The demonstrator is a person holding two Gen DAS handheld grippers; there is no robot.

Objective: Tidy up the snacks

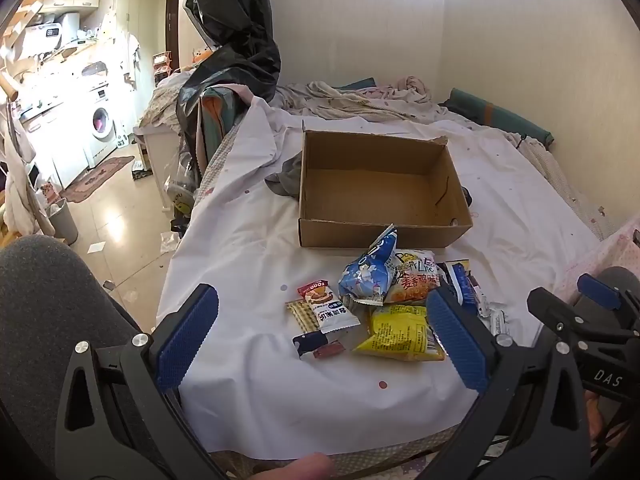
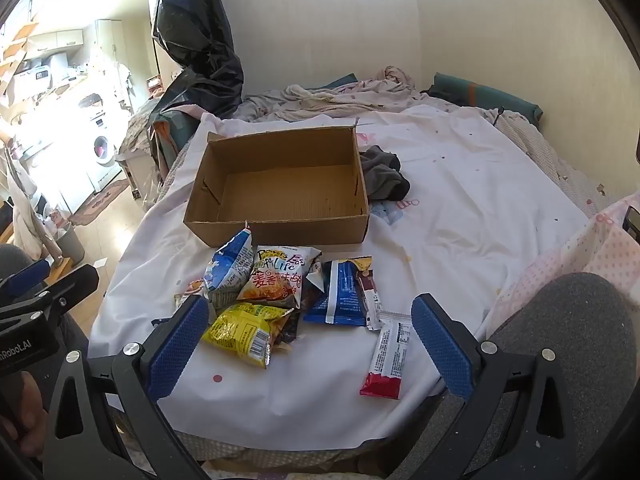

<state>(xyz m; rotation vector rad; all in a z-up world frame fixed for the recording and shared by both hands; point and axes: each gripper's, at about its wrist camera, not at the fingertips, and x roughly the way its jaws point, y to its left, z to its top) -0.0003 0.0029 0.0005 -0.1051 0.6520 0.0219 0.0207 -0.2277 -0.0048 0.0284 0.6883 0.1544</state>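
Here, in the left wrist view, your left gripper (image 1: 322, 334) has its blue fingers (image 1: 186, 338) spread wide with nothing between the pads. Ahead of them the snacks lie in a loose pile on the white sheet (image 1: 248, 248) of the bed: a yellow packet (image 1: 400, 334), a white bar wrapper (image 1: 330, 306), a blue-and-white bag (image 1: 370, 272) and an orange chip bag (image 1: 416, 280). The cardboard box (image 1: 376, 184) sits just behind the pile, open and empty.

In the right wrist view, your right gripper (image 2: 310, 344) likewise holds its fingers (image 2: 442, 344) fully apart, gripping nothing. A red-and-white bar (image 2: 386, 356) lies near the right-hand finger, apart from the pile; a dark blue packet (image 2: 340, 294) lies beside it. A grey cloth (image 2: 384, 178) touches the box's right side.
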